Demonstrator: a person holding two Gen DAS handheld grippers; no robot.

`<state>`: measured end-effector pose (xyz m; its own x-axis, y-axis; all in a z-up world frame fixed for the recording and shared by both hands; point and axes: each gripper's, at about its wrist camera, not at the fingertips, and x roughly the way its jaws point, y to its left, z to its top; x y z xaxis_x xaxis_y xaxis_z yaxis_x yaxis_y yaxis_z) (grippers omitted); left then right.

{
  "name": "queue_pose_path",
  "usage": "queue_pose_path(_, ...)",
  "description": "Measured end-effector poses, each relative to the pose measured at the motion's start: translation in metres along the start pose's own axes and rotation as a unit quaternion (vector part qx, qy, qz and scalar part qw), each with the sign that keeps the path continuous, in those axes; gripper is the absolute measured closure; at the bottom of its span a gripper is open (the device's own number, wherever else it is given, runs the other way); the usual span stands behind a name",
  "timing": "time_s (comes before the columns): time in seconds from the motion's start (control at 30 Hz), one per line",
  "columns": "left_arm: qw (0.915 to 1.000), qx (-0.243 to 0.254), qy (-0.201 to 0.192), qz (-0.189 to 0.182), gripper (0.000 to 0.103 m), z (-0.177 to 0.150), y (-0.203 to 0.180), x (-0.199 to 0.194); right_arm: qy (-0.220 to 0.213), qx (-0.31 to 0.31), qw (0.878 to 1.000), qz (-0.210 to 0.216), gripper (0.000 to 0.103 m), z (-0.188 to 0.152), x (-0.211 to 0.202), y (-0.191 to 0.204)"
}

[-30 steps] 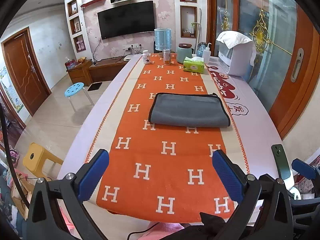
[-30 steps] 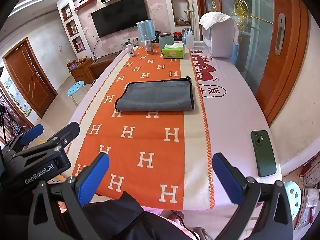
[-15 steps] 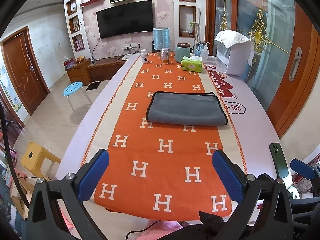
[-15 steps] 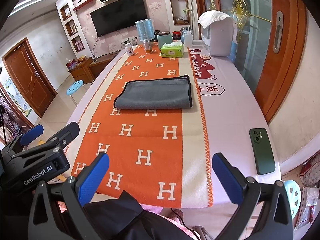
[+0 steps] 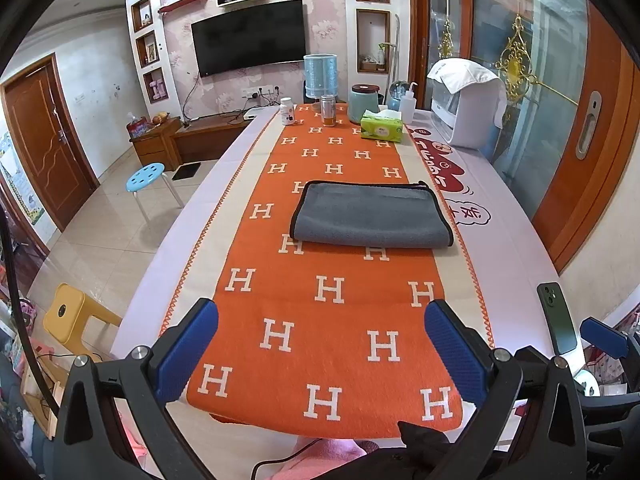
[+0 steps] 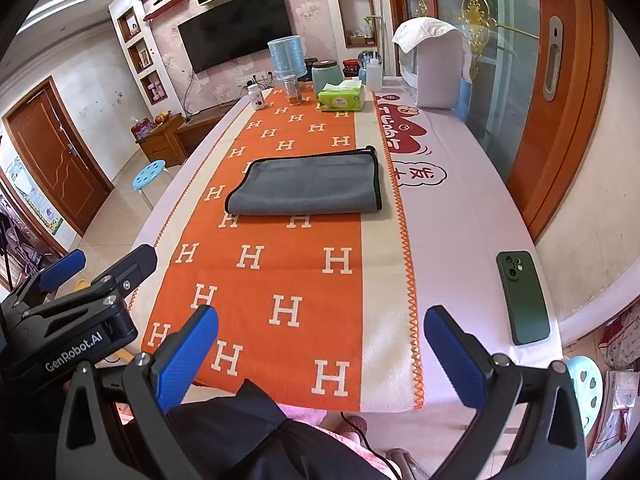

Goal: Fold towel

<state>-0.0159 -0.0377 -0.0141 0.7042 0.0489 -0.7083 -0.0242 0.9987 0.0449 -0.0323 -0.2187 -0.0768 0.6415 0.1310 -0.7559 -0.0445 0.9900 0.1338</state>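
Observation:
A grey towel with black edging [image 5: 372, 216] lies folded flat on the orange H-patterned runner [image 5: 332, 320] in the middle of the table; it also shows in the right wrist view [image 6: 308, 188]. My left gripper [image 5: 320, 344] is open and empty, held back over the table's near end, well short of the towel. My right gripper [image 6: 320, 344] is open and empty, also near the front edge. The left gripper's body [image 6: 76, 312] shows at the left of the right wrist view.
A dark green phone [image 6: 522, 296] lies on the pink tablecloth at the near right. At the far end stand a tissue box [image 5: 382, 128], a can [image 5: 328, 110], a pill bottle [image 5: 287, 111], a jar and a white appliance [image 5: 466, 108]. Stools stand on the floor to the left.
Both grippers have drawn back and risen a little from the table; the towel looks smaller and farther away. The towel itself has not moved.

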Motion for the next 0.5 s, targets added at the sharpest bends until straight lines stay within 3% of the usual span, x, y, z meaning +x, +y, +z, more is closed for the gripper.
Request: queue_pose_path(0.5,1.0,0.0,0.0,-0.001,0.001,-0.0017,-0.0005,-0.0008,0.001,0.0,1.0,0.0,0.0,-0.0023,-0.0007,-0.001)
